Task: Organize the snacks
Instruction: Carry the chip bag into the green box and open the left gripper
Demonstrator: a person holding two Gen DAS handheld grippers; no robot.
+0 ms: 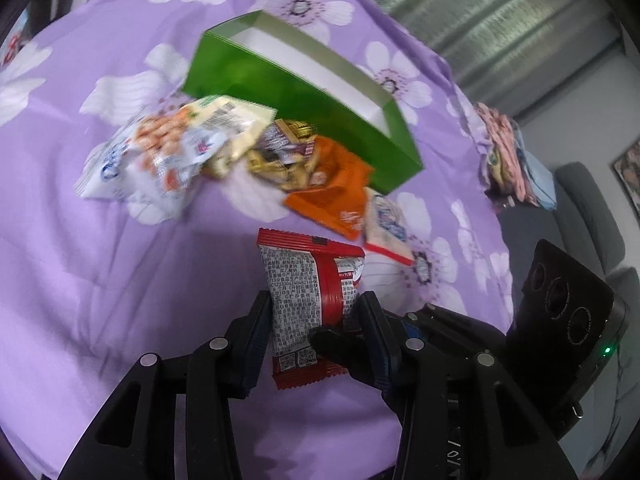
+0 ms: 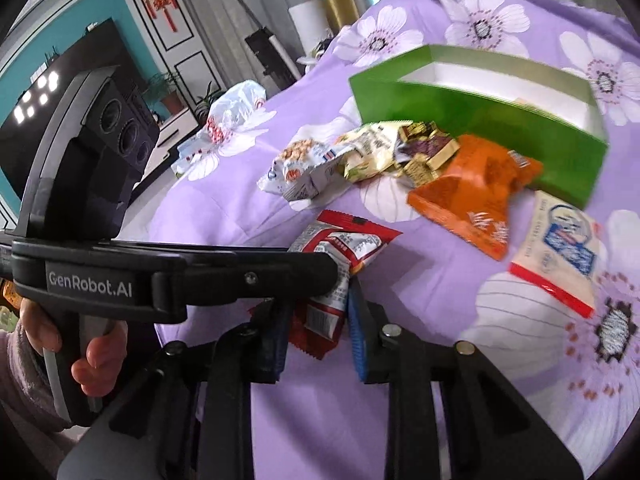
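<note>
red snack packet [image 1: 308, 300] | left tool [image 1: 316, 312] clamped | right tool [image 2: 316, 320] clamped

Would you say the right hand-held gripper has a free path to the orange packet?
Probably not yet: the right hand-held gripper and the left one both clamp the red packet. Otherwise the orange packet lies uncovered ahead.

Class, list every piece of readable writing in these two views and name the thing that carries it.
"GenRobot.AI": on the side of the left gripper, seen in the right wrist view.
Red snack packet: dense print and codes, too small to read.
Orange packet: white marks, blurred.
White and blue packet: label blurred.
Peanut bag and green box: nothing legible.
</note>
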